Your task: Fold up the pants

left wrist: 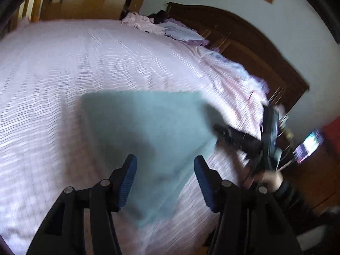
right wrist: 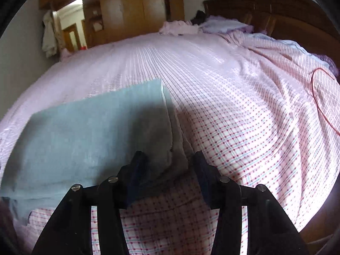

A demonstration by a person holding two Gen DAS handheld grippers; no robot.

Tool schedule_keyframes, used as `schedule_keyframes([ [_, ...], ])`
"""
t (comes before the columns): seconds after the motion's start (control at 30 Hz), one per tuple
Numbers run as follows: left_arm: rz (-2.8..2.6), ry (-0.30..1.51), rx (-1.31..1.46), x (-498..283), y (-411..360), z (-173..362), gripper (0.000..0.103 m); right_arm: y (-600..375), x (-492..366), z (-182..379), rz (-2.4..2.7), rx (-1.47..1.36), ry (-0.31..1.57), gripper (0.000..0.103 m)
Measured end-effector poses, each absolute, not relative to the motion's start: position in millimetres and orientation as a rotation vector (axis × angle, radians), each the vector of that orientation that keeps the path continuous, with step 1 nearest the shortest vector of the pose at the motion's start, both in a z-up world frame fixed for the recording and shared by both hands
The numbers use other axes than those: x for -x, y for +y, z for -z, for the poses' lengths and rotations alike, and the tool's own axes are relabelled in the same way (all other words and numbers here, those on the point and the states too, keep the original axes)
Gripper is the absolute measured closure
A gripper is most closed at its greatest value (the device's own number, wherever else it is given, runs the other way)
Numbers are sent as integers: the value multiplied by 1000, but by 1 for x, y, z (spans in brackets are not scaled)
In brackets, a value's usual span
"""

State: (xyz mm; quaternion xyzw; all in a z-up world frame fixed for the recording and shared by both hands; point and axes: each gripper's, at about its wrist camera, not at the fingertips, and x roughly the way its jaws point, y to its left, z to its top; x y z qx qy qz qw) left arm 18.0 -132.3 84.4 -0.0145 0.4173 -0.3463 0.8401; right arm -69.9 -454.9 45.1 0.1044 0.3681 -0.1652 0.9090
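Observation:
The pants (left wrist: 146, 127) are pale teal and lie folded in a flat rectangle on the bed. In the right wrist view the pants (right wrist: 85, 131) lie at left, with the folded layers stacked at their right edge. My left gripper (left wrist: 165, 170) is open and empty, hovering above the near part of the pants. My right gripper (right wrist: 167, 165) is open and empty, just above the near right corner of the pants. The right gripper (left wrist: 221, 130) also shows in the left wrist view, its tip at the pants' right edge, held by a hand (left wrist: 274, 180).
The bed (right wrist: 233, 97) has a pink checked cover. Pillows and crumpled clothes (right wrist: 191, 26) lie by the dark wooden headboard (right wrist: 276, 4). A red cord (right wrist: 318, 97) runs over the cover at right. A wooden wardrobe (right wrist: 131, 6) stands behind. A lit phone screen (left wrist: 308, 146) is beside the bed.

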Motion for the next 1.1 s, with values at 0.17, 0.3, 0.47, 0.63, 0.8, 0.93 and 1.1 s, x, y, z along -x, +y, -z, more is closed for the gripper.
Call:
schedule_keyframes([
  [0.17, 590, 759, -96, 32, -113, -64, 41, -452, 73, -44, 360, -207, 748, 59],
  [0.3, 599, 771, -122, 37, -113, -39, 40, -450, 76, -45, 367, -209, 740, 58],
  [0.47, 607, 814, 1, 21, -108, -19, 42, -450, 77, -46, 362, -204, 736, 58],
  [0.63, 620, 811, 141, 4, -100, -23, 53, -446, 75, -46, 372, -183, 735, 58],
  [0.8, 650, 832, 238, 3, -95, -25, 67, -446, 75, -46, 373, -180, 735, 58],
  [0.93, 685, 779, 234, 17, -97, -33, 56, -446, 75, -45, 376, -172, 736, 58],
  [1.1, 707, 774, 302, 11, -102, -35, 54, -443, 74, -45, 384, -158, 737, 58],
])
